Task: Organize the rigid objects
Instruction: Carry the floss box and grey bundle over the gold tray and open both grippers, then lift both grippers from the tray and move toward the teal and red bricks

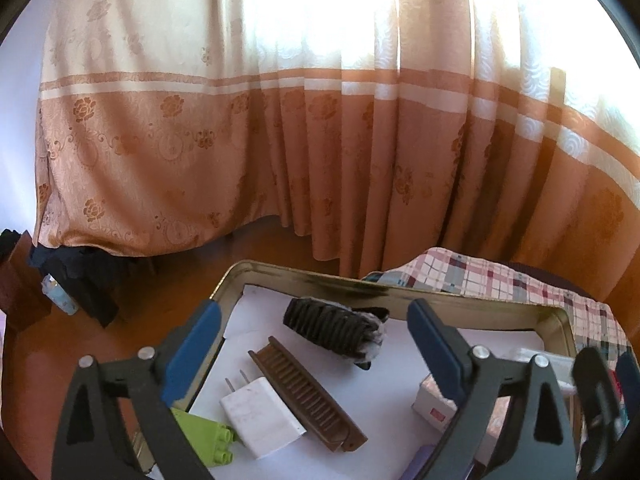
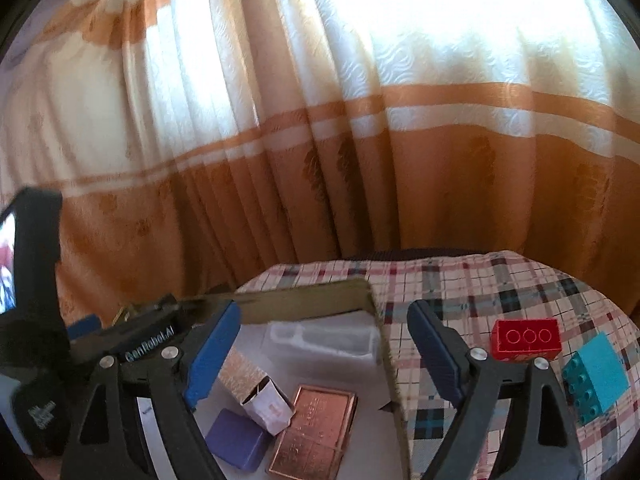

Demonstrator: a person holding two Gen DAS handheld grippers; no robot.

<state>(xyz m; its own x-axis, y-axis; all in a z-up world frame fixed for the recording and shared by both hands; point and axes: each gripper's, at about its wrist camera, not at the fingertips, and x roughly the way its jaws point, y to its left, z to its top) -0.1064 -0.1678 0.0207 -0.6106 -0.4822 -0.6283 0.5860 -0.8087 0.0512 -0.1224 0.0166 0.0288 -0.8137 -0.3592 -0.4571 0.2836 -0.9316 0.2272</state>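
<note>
A gold tin tray (image 1: pixel 320 276) with a white lining sits on a plaid cloth. In the left wrist view it holds a black ribbed clip (image 1: pixel 332 326), a brown comb (image 1: pixel 304 396), a white plug adapter (image 1: pixel 260 416), a green brick (image 1: pixel 204 436) and a small white box (image 1: pixel 434 400). My left gripper (image 1: pixel 314 312) hovers open over these, nothing between its pads. My right gripper (image 2: pixel 325 312) is open above the tray's right wall (image 2: pixel 390 364). Under it lie a clear plastic case (image 2: pixel 324 338), a white carton (image 2: pixel 260 396), a purple box (image 2: pixel 236 440) and a copper tin (image 2: pixel 316 428).
A red brick (image 2: pixel 526 338) and a teal brick (image 2: pixel 594 380) lie on the plaid cloth (image 2: pixel 460 280), right of the tray. An orange and cream curtain (image 1: pixel 280 140) hangs close behind. Wooden floor and dark items (image 1: pixel 80 284) lie to the left.
</note>
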